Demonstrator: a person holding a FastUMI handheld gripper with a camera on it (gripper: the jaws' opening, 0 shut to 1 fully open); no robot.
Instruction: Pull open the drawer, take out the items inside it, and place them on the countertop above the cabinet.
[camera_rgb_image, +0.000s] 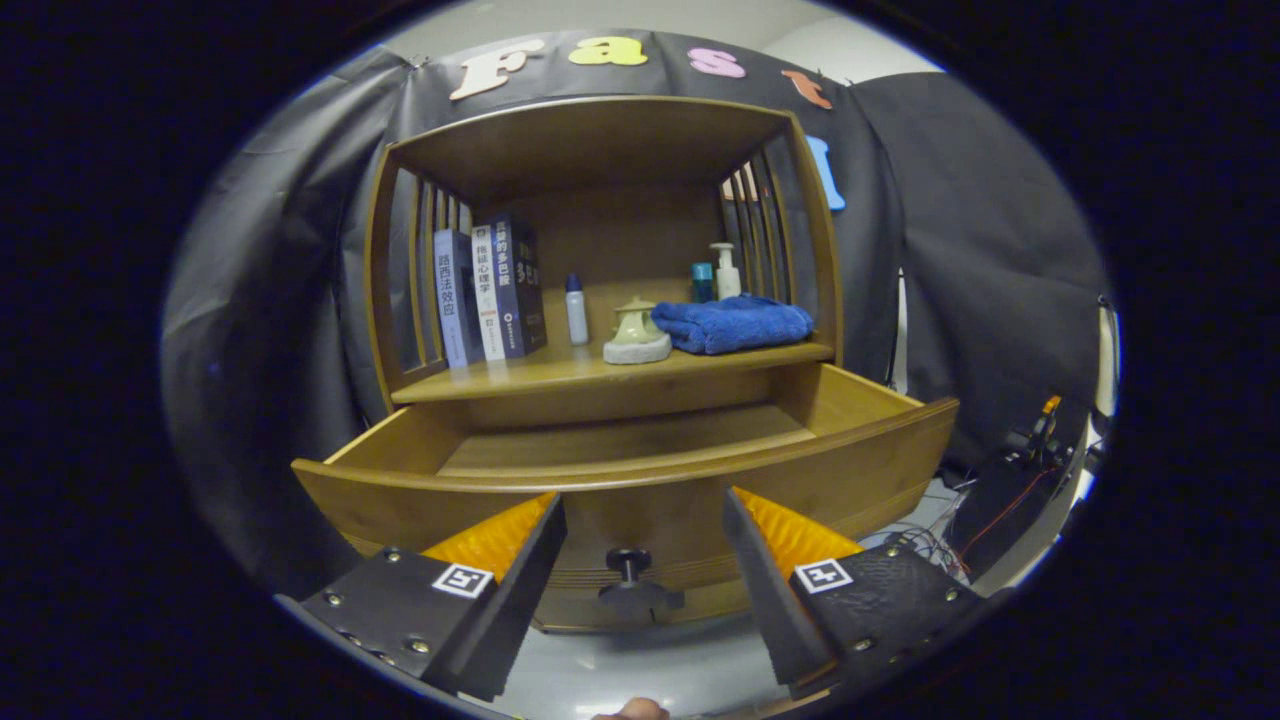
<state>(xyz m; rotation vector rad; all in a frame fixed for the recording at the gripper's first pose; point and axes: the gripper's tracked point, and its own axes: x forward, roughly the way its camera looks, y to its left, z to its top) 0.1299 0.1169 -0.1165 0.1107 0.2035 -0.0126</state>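
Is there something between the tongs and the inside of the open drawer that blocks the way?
Nothing visible blocks it from above. The drawer is pulled out, and the tongs stand open on either side of its knob, in front of the drawer's front panel. That panel is the one barrier: the tongs must rise over it.

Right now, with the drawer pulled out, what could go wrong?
1. The hand-held gripper is open with the knob between its fingers; driving forward could hit the drawer front.
2. The visible drawer floor looks bare; its front part is hidden behind the front panel, so anything there may be missed.
3. The countertop already holds a towel, books and bottles, leaving little room.
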